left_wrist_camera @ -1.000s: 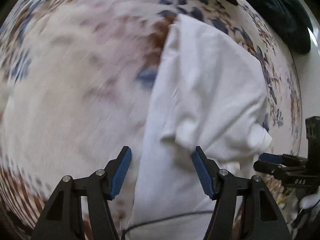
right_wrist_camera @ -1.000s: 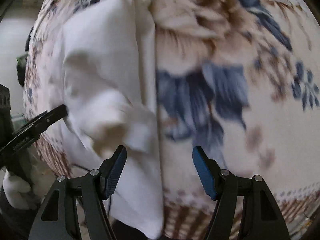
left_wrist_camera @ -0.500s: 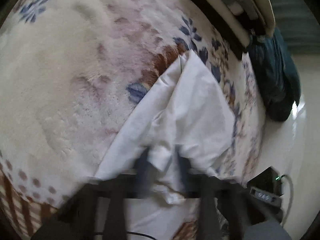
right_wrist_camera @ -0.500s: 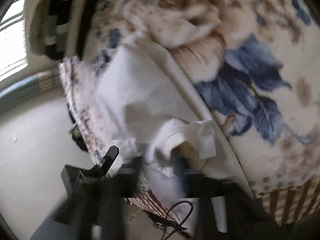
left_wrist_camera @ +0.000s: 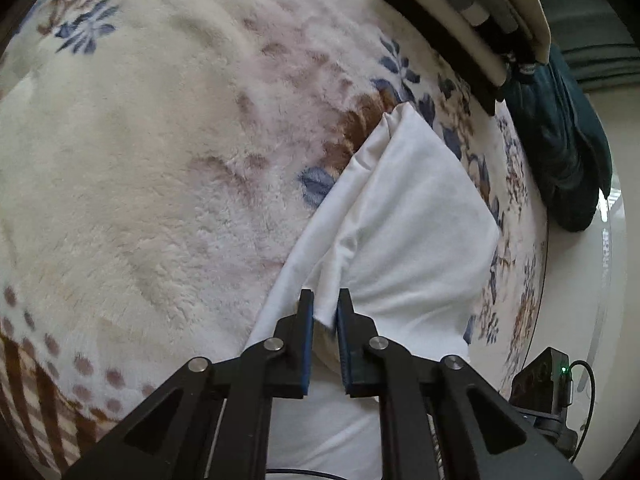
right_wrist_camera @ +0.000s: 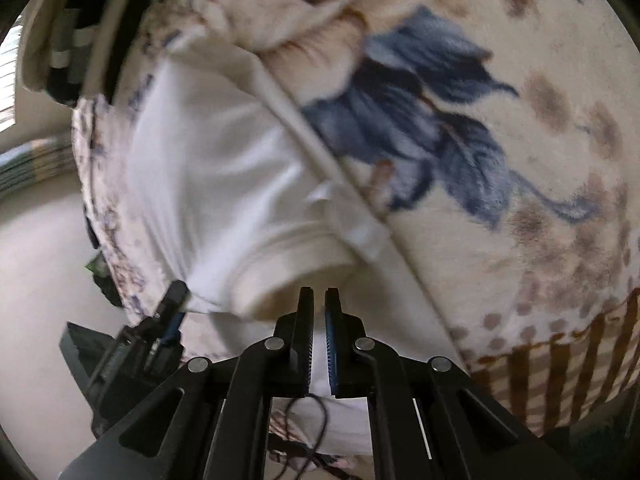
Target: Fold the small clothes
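Observation:
A white small garment lies on a fleecy floral blanket near the bed's edge. My left gripper is shut on a bunched edge of the garment at its near end, and the cloth pulls into folds toward the jaws. In the right wrist view the same white garment lies left of centre. My right gripper is shut on the garment's near edge, which rises in a lifted fold just ahead of the jaws. The left gripper shows at the lower left of that view.
A dark teal cushion and a striped pillow lie at the far end of the bed. A small black box with a green light sits off the bed's edge. A black cable hangs below the right gripper.
Both grippers were open above the garment a second ago. They have since dropped to its near edge and shut on the cloth, lifting it slightly.

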Demonstrator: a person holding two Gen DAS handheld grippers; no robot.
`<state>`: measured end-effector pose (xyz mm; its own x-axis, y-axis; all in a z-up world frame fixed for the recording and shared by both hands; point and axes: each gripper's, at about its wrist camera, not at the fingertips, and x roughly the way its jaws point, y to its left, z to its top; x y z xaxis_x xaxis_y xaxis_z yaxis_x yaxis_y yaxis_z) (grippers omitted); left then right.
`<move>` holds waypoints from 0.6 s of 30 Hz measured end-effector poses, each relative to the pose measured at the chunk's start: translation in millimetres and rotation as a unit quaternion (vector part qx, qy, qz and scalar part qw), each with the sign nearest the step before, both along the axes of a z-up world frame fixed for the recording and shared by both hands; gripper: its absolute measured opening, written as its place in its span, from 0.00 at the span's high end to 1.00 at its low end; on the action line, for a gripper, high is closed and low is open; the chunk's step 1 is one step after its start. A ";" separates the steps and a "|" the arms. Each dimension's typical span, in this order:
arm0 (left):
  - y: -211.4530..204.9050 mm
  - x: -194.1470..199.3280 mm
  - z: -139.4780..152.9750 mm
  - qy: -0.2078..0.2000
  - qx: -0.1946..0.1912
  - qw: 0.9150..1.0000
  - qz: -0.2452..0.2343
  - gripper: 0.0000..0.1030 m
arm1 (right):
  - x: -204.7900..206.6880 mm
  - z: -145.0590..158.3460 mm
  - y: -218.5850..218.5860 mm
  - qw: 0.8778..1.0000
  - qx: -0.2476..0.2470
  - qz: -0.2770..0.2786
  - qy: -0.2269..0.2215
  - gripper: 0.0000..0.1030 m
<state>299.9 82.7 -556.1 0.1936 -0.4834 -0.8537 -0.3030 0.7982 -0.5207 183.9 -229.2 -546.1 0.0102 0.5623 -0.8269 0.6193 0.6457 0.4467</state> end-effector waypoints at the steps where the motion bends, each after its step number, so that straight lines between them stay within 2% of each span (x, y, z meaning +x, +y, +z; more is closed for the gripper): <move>1: 1.3 0.0 3.7 0.003 -0.003 1.000 -0.003 0.88 | 1.4 -1.0 -0.6 1.000 0.003 0.002 0.001 0.93; 2: 2.5 -0.2 8.3 0.007 -0.001 1.000 -0.007 0.78 | 2.2 3.9 -2.7 1.000 -0.001 0.008 -0.002 0.93; 3: 4.6 -0.7 14.6 0.009 0.006 1.000 -0.008 0.73 | 1.8 8.9 -6.1 1.000 -0.010 0.014 -0.005 0.93; 5: 9.6 -0.3 39.3 -0.015 0.027 0.999 -0.006 0.57 | 6.9 32.8 -12.8 0.999 -0.038 0.030 -0.025 0.93; 6: 10.8 3.1 48.3 -0.028 0.035 0.999 -0.005 0.54 | 10.6 43.0 -17.9 0.998 -0.051 0.034 -0.034 0.90; 8: 6.9 18.4 67.8 -0.060 0.049 0.997 -0.015 0.44 | 27.7 68.0 -28.5 0.995 -0.077 0.025 -0.065 0.68; 9: 1.8 28.4 72.3 -0.071 0.054 0.996 -0.025 0.44 | 35.6 74.6 -31.3 0.994 -0.082 0.023 -0.074 0.46; 10: -6.7 43.1 73.2 -0.082 0.058 0.994 -0.041 0.44 | 49.0 80.0 -33.2 0.992 -0.083 0.019 -0.091 0.36; 13: -28.3 78.7 59.5 -0.086 0.046 0.992 -0.077 0.44 | 87.8 76.8 -33.2 0.991 -0.054 0.006 -0.125 0.37; 15: -41.4 99.8 41.3 -0.076 0.041 0.991 -0.099 0.44 | 119.1 63.3 -25.4 0.991 -0.021 0.003 -0.132 0.37; 18: -49.1 116.8 16.2 -0.056 0.053 0.990 -0.115 0.44 | 150.5 44.3 -12.2 0.991 0.012 0.021 -0.134 0.37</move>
<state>416.7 33.5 -539.9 0.1857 -0.4350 -0.8811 -0.0524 0.8910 -0.4510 334.4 -241.4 -501.8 0.2041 0.5857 -0.7844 0.4481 0.6565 0.6068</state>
